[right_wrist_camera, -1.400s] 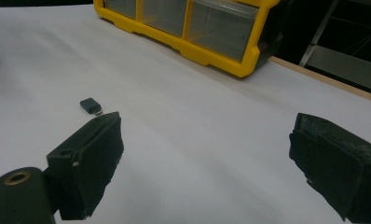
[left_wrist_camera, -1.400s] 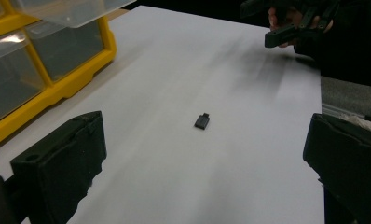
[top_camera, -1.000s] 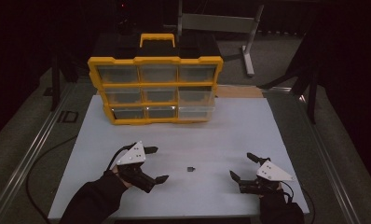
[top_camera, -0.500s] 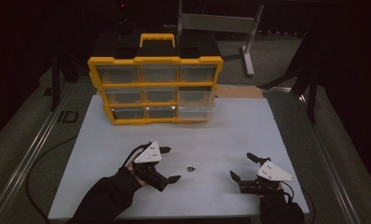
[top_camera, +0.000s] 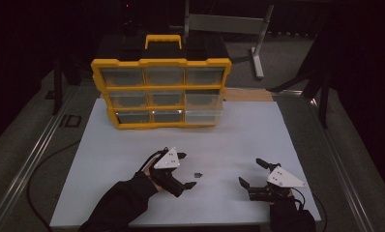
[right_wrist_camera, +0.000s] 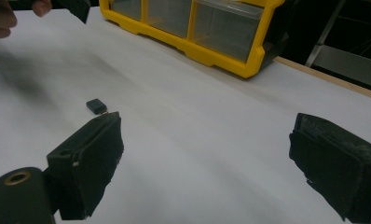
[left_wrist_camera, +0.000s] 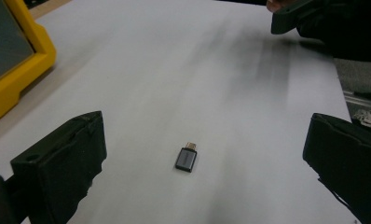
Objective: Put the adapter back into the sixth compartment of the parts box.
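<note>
A small dark grey USB adapter [top_camera: 198, 174] [left_wrist_camera: 186, 159] [right_wrist_camera: 96, 106] lies on the white table near its front middle. My left gripper [top_camera: 186, 169] [left_wrist_camera: 207, 154] is open, its jaws standing wide on either side of the adapter just in front of them, not touching it. My right gripper [top_camera: 251, 173] [right_wrist_camera: 207, 168] is open too, low over the table at the front right with nothing between its jaws. The adapter lies to its left, a short way off.
A yellow drawer organiser [top_camera: 161, 92] [right_wrist_camera: 197, 28] with clear drawers and a handle stands at the back of the white table top [top_camera: 258, 130]. A metal stand [top_camera: 229, 24] sits behind it. A cable [top_camera: 50, 159] trails left of the table.
My left gripper has moved right along the table front to the adapter, which now sits between its open jaws. The right gripper has stayed put.
</note>
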`<state>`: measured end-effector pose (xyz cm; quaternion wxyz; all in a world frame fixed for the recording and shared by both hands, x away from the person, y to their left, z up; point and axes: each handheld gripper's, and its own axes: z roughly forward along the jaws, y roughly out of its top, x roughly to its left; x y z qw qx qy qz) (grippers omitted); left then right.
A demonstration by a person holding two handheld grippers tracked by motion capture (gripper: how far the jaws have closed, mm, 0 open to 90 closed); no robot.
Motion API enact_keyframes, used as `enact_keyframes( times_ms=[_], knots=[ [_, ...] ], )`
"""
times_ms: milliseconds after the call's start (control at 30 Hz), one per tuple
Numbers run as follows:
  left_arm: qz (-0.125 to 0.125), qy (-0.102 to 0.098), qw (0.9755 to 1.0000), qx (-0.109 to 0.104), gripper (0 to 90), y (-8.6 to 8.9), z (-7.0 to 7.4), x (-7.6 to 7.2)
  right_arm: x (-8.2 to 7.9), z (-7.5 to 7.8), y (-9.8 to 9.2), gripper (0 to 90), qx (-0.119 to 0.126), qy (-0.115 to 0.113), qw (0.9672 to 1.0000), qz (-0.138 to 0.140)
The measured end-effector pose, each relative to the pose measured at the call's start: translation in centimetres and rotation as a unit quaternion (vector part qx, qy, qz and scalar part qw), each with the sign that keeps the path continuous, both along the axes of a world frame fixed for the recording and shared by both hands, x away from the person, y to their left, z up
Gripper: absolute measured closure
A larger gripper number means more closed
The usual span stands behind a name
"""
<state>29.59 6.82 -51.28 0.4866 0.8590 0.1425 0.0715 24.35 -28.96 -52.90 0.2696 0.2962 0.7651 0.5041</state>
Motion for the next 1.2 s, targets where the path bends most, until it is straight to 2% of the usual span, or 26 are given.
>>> enact_keyframes(
  times_ms=[533,800,967,1200],
  knots=[
    [0.007,0.005,0.9998,0.015,0.1,-1.8,-1.8,1.2,0.0,-0.1,0.0,9.6,-0.002,0.001,1.0000,0.004],
    [0.010,0.017,0.9994,0.028,7.3,-2.2,-2.5,1.6,0.0,-0.1,0.0,9.6,-0.003,0.003,1.0000,0.005],
    [0.009,0.018,0.9992,0.034,14.5,-2.3,-2.9,1.8,0.0,-0.1,0.0,9.6,-0.002,0.003,1.0000,0.005],
    [0.009,0.020,0.9987,0.046,18.4,-2.7,-3.2,1.8,0.0,-0.1,0.0,9.6,-0.003,0.004,1.0000,0.005]
  ],
)
